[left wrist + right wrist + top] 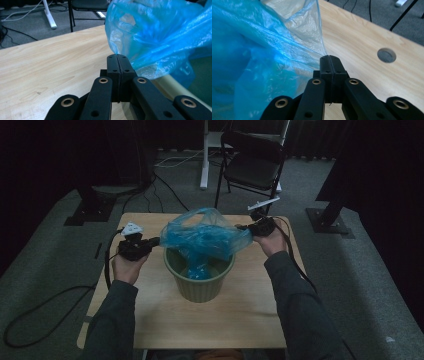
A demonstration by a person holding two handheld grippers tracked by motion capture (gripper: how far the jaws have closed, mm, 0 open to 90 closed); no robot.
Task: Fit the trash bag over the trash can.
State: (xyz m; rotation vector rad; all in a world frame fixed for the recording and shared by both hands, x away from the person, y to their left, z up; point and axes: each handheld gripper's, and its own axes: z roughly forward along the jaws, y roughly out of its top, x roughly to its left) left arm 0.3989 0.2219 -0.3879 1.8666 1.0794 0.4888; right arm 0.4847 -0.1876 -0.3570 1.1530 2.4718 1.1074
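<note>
Sleeves (112, 320) in dark grey cloth come in from the near edge of the light wooden counter (240, 320), one on each side. Just past them stands a round pale green ribbed pot (200, 282), near the middle of the counter. A thin, see-through blue plastic bag (202, 239) hangs over the pot, and its bottom part dips down inside it. The bag is pulled wide between two claws. The left claw (156, 241) has its black jaws pressed together on the left edge of the bag; in the left gripper view the plastic comes out right at the tips (117, 56). The right claw (244, 227) pinches the right edge of the bag in the same way, and the right gripper view shows the thin plastic caught at its tips (329, 57). A round hole (386, 55) sits in the counter just past that claw. Farther off, on the grey floor, a black folding chair (252, 162) stands behind the counter.
</note>
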